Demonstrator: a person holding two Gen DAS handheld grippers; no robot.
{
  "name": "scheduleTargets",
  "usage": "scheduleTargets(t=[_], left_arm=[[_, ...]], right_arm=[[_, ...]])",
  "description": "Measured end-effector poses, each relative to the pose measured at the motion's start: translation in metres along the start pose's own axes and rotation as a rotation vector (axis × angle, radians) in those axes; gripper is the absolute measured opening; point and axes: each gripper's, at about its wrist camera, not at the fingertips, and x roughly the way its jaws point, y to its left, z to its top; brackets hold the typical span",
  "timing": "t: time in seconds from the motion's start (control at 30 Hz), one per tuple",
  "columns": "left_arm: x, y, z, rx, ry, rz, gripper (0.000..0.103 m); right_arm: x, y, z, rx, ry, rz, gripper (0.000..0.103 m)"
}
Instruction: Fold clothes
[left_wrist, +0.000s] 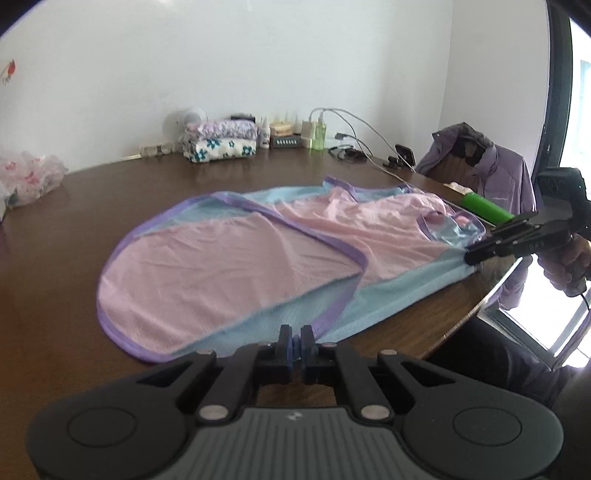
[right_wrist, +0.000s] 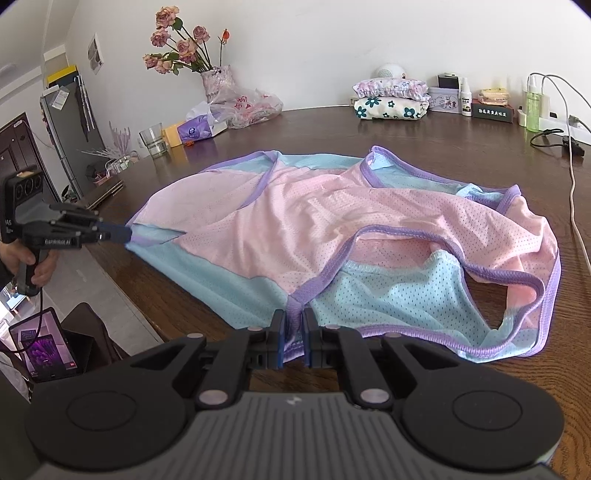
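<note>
While both grippers, left (left_wrist: 295, 341) and right (right_wrist: 294, 332), pinch its near edge, the mesh vest (right_wrist: 295, 221) looks light, limp, best held by its purple-trimmed hems.

A home, lived-in room. Dark wooden counter (right_wrist: 369, 125) against a white wall holds a vase of dried roses (right_wrist: 216, 79), folded floral linens (right_wrist: 389, 107), a drinking glass (right_wrist: 153, 139), bottles, chargers. Purple jacket (left_wrist: 495, 173) drapes a chair.

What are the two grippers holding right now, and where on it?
Both pinch the pink and blue mesh top: the left gripper on its blue hem corner, the right gripper on the purple-trimmed near edge.
</note>
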Motion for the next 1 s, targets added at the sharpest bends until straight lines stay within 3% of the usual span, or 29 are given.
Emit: scheduleTargets(t=[0.1,0.23,0.37,0.4,0.47,0.5,0.53,0.7,0.77,0.83,0.9,1.0], left_arm=[[-0.005,0.009,0.007,-0.050,0.006,-0.019,0.004],[0.004,0.007,0.033,-0.050,-0.052,-0.092,0.013],[0.055,-0.014,0.053,-0.024,0.053,-0.184,0.019],[0.066,-0.020,0.054,-0.010,0.089,-0.188,0.018],[0.074,-0.028,0.053,0.009,0.084,-0.194,0.018],[0.074,-0.030,0.053,0.012,0.078,-0.186,0.007],[0.073,-0.029,0.050,0.000,0.074,-0.176,0.002],[0.056,-0.026,0.036,-0.043,0.046,-0.120,0.004],[0.048,-0.032,0.031,-0.037,0.021,-0.102,0.012],[0.044,-0.036,0.029,-0.042,0.003,-0.092,0.024],[0.044,-0.036,0.026,-0.064,-0.007,-0.082,0.034],[0.043,-0.032,0.024,-0.106,-0.019,-0.076,0.034]], right_arm=[[0.000,-0.001,0.001,-0.004,0.004,0.002,0.008],[0.000,-0.002,0.002,-0.005,0.002,0.001,0.008],[0.000,-0.002,0.002,-0.005,0.003,0.001,0.008],[-0.001,-0.001,0.002,-0.008,0.003,-0.002,0.008],[-0.001,0.000,0.001,-0.012,0.000,-0.006,0.008],[-0.001,0.000,0.001,-0.013,-0.002,-0.006,0.008],[-0.002,0.000,0.000,-0.010,-0.004,-0.005,0.008],[-0.004,-0.004,0.006,0.004,0.025,0.025,0.011],[-0.012,-0.009,0.018,0.043,0.024,0.066,0.028],[-0.022,-0.008,0.043,0.053,-0.055,0.088,0.038],[-0.015,0.001,0.073,0.017,-0.100,0.087,0.037],[0.032,0.035,0.111,-0.063,-0.076,0.115,0.034]])
